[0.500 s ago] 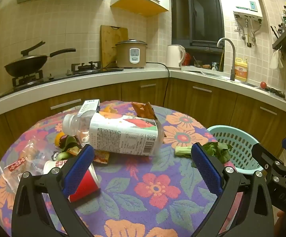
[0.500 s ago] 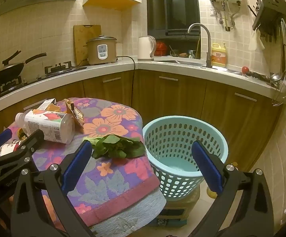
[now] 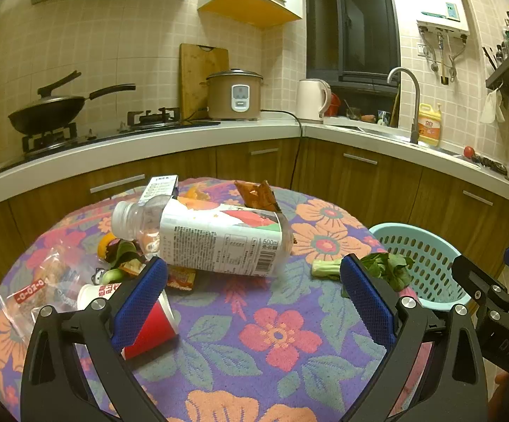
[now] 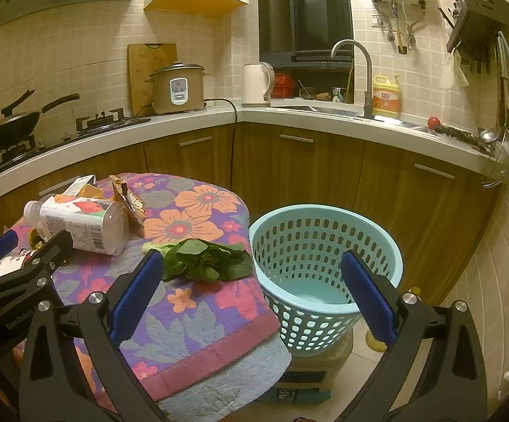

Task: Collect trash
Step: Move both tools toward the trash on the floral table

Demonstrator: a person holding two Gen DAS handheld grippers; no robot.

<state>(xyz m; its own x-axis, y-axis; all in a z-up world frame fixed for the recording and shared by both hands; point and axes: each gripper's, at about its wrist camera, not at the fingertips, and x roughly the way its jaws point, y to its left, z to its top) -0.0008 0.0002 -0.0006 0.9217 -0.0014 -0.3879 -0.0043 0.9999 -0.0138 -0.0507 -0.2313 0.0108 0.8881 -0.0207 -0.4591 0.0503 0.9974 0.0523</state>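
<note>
Greens (image 4: 205, 258) are lying just ahead of my right hand-held gripper (image 4: 251, 293), spread and empty, so I am lining up low for the stalks, basket (image 4: 326, 270) waiting rightward.

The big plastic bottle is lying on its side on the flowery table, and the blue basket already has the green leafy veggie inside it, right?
Not quite. The plastic bottle does lie on its side on the flowery table, but the green leafy veggie is not in the blue basket. It lies on the table, beside the basket, near the edge. The right wrist view shows this, with nothing green in the basket.
</note>
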